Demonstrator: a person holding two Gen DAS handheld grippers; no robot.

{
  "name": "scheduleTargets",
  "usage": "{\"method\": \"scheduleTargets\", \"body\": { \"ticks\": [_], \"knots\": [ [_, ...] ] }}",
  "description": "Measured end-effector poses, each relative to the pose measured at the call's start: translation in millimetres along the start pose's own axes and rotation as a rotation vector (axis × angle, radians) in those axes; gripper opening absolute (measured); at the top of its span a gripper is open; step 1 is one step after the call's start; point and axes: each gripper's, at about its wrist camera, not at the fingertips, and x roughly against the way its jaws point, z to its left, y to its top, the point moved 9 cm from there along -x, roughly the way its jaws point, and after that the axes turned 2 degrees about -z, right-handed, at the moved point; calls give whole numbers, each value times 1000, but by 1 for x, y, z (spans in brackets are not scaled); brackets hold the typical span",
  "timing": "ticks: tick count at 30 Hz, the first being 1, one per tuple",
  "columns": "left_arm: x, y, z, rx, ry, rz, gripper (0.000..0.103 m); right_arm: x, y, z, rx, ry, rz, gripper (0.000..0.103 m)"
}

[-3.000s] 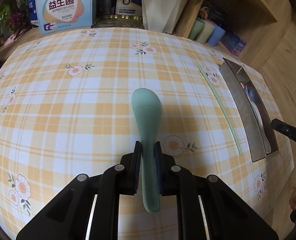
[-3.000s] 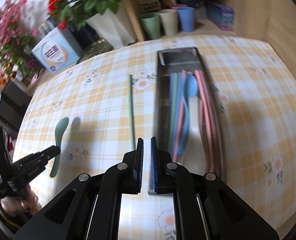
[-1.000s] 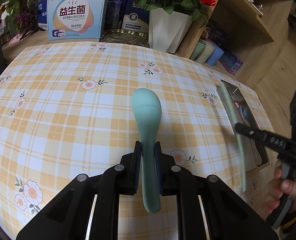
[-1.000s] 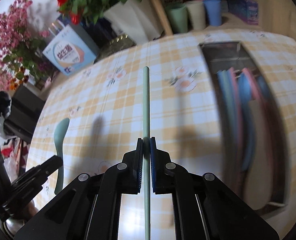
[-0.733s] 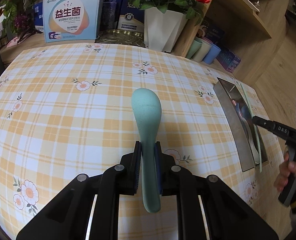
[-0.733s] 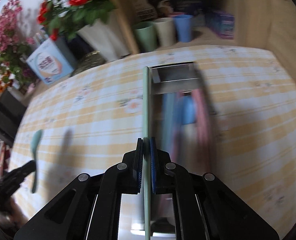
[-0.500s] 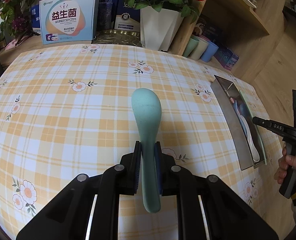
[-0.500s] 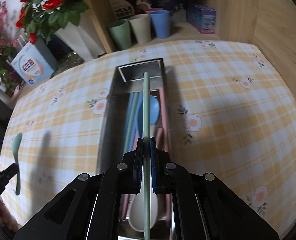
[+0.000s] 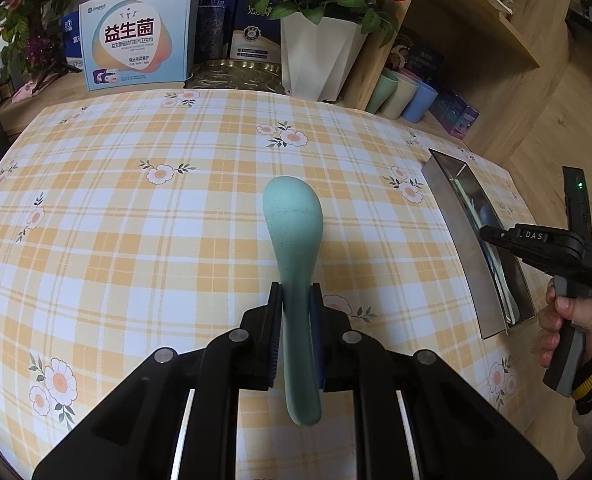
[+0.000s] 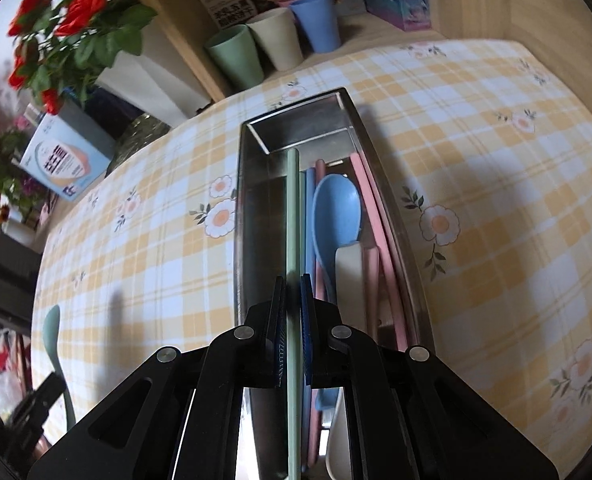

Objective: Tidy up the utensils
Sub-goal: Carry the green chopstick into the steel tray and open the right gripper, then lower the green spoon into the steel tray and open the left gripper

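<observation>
Left wrist view: the left gripper [image 9: 295, 308] has its jaws clamped on the handle of the green spoon [image 9: 294, 232], bowl pointing forward, held above the checked tabletop [image 9: 136, 220] just as it was three seconds ago. What has changed is at the right edge: the right gripper [image 9: 492, 236], earlier low beside the metal tray [image 9: 466, 252], now reaches in over it.

Right wrist view: the jaws are closed on the green chopstick [image 10: 293, 240], which lay on the cloth left of the tray three seconds ago. It now runs lengthwise over the tray, above its left side, beside the blue spoon [image 10: 336, 212] and pink chopsticks [image 10: 370, 204]. I judge it ready for release, with the spoon to follow.
</observation>
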Motion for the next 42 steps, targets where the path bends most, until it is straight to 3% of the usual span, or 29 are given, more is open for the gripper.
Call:
{"method": "scheduleTargets", "body": {
  "ticks": [7, 15, 22, 32, 37, 42],
  "knots": [
    [-3, 3, -12, -9, -15, 23, 13, -1, -7, 2, 3, 24, 31, 9],
    [-12, 13, -45, -22, -56, 64, 13, 28, -8, -3, 64, 6, -8, 9],
    [-26, 22, -103, -80, -111, 96, 13, 55, -8, -24, 127, -26, -42, 9],
    [-54, 23, -214, -147, -244, 174, 13, 74, -5, -63, 97, -35, -72, 9],
    [-80, 18, -245, -151, -252, 228, 13, 72, -5, -71, 75, -25, -73, 9],
    [-105, 13, -252, -172, -225, 274, 13, 69, -6, -76, 60, -18, -69, 9]
  ]
}}
